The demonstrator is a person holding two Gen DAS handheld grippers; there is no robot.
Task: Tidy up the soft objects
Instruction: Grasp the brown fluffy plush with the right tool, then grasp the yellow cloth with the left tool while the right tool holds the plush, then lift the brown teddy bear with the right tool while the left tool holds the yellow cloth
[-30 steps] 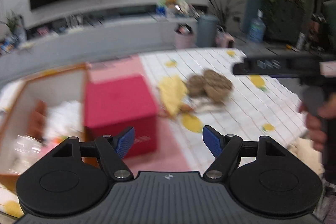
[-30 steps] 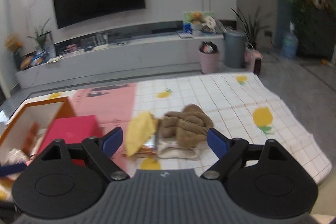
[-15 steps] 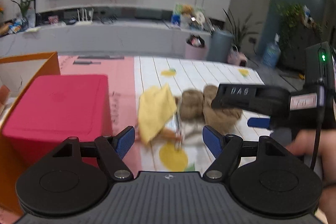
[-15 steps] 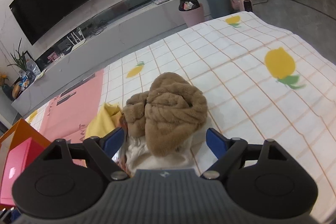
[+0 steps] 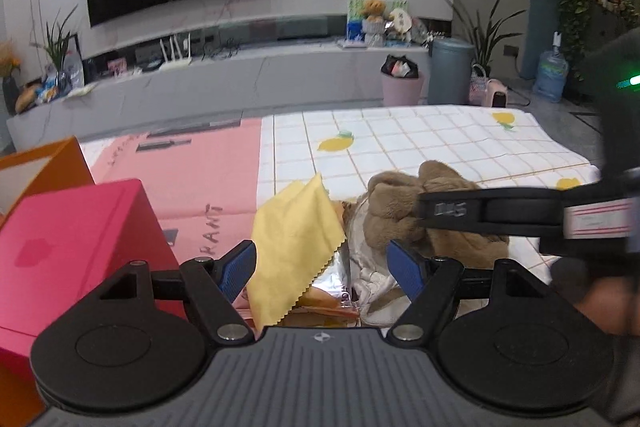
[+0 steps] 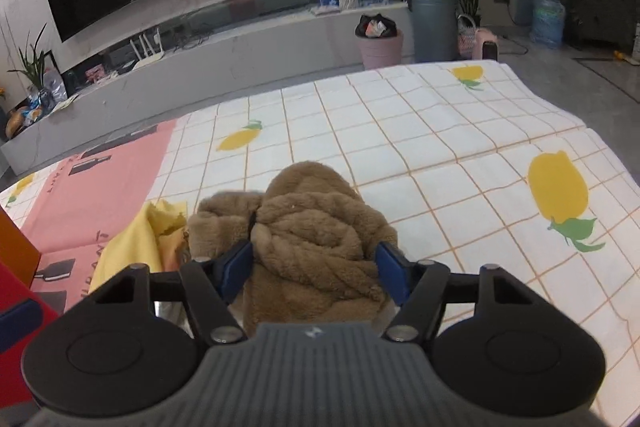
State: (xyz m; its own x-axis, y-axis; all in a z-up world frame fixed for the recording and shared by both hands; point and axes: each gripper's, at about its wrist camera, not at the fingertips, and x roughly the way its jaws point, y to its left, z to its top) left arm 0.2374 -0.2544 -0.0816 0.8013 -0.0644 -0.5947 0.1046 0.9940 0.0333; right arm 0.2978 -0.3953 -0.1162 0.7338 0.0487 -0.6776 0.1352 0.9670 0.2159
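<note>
A brown fluffy bundle [image 6: 312, 239] lies on the lemon-print cloth [image 6: 420, 131], on top of white fabric and a silver foil packet [image 5: 348, 267]. A yellow cloth [image 5: 296, 247] lies to its left; it also shows in the right wrist view [image 6: 132, 247]. My right gripper [image 6: 314, 267] is open, its blue pads on either side of the brown bundle's near end. My left gripper [image 5: 322, 267] is open and empty, just short of the yellow cloth. The right gripper's body [image 5: 520, 213] crosses the left wrist view over the brown bundle [image 5: 396, 215].
A pink box [image 5: 72, 251] stands at the left, with an orange box [image 5: 44, 163] behind it. A pink mat [image 5: 192, 171] covers the table's left part. A TV wall, low cabinet and bins stand beyond the table.
My right gripper has moved forward and down, so its pads now flank the brown bundle. My left gripper has swung right from the boxes and closed in on the yellow cloth.
</note>
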